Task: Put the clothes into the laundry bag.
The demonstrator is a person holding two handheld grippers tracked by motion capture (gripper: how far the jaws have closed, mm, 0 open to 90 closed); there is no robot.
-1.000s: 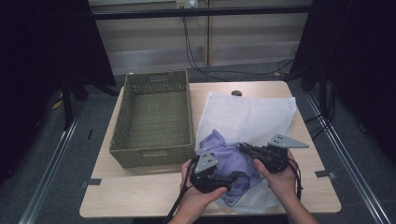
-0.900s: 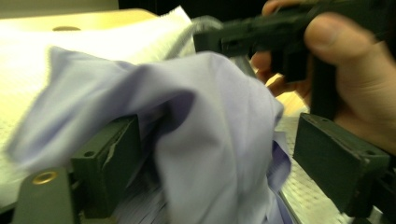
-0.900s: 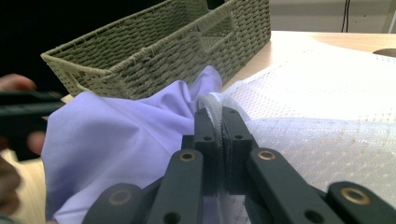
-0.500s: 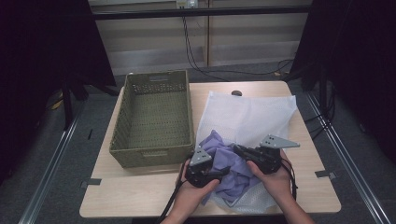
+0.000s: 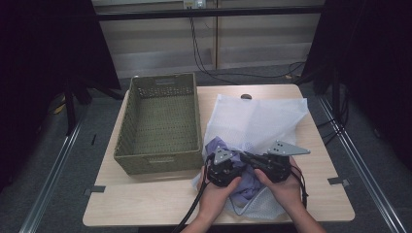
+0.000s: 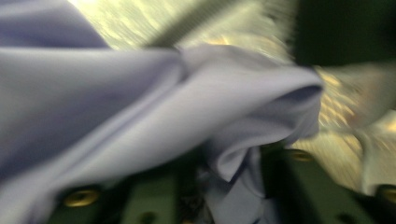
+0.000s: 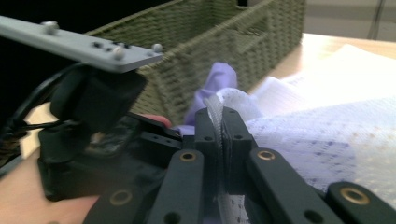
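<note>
**Purple cloth and mesh bag gripped at the near edge of the surface**

Seen from above: left gripper (image 5: 232,164) and right gripper (image 5: 247,158) close together, just in front of the near right corner of the woven basket (image 5: 163,124), both over a crumpled purple cloth (image 5: 219,145) lying partly inside a white mesh bag (image 5: 257,121). Bag spread flat across the right half of the wooden surface (image 5: 145,204), its near end bunched under the hands.

Right gripper view: black fingers (image 7: 233,135) pressed together on a thin fold of the mesh bag (image 7: 327,135), purple cloth (image 7: 215,79) peeking out behind them, basket (image 7: 224,42) beyond.

Left gripper view, blurred: purple cloth (image 6: 140,102) draped across and between the fingers; jaws just been closing on it, cloth bunched in the gap, apparently clamped.
</note>
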